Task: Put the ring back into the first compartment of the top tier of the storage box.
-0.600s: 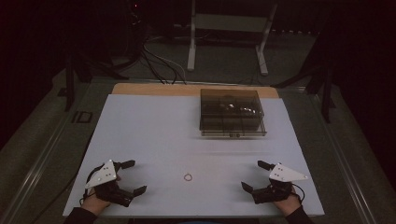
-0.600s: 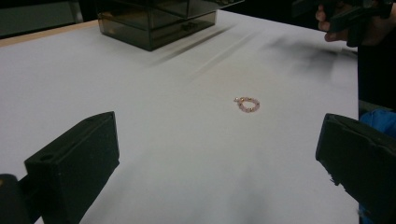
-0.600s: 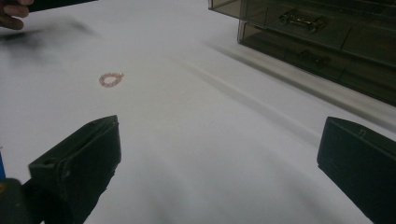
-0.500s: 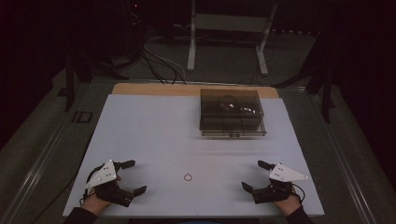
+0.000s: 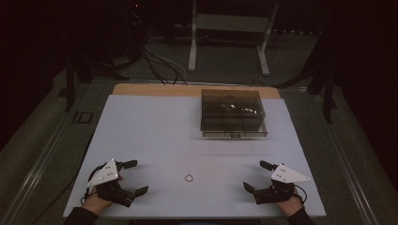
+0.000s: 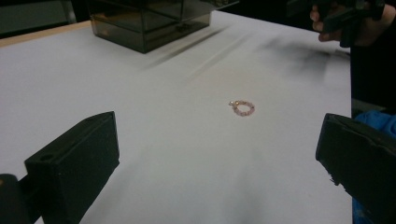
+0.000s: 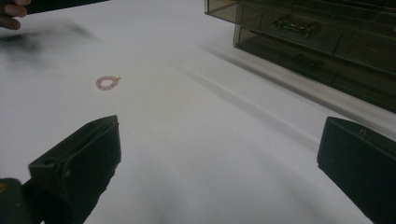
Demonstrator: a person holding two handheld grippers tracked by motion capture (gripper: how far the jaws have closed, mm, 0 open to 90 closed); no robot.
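A small pink bead bracelet (image 5: 189,177) lies flat on the white table top (image 5: 159,131), near the front edge and midway between my two grippers. The same bracelet (image 6: 242,108) sits ahead of the left jaws and, in the right gripper view, the bracelet (image 7: 108,82) lies off to the upper left. My left gripper (image 5: 135,177) rests open at the front left, nothing between its jaws. At the front right my right gripper (image 5: 257,175) stands open and empty too. A smoky clear drawer box (image 5: 233,114) stands at the back right of the table.
The drawer box (image 7: 322,42) has several shut drawers with small handles facing me. A strip of bare wood (image 5: 187,90) runs along the table's far edge. Cables and a white stand (image 5: 227,28) lie on the dark floor beyond.
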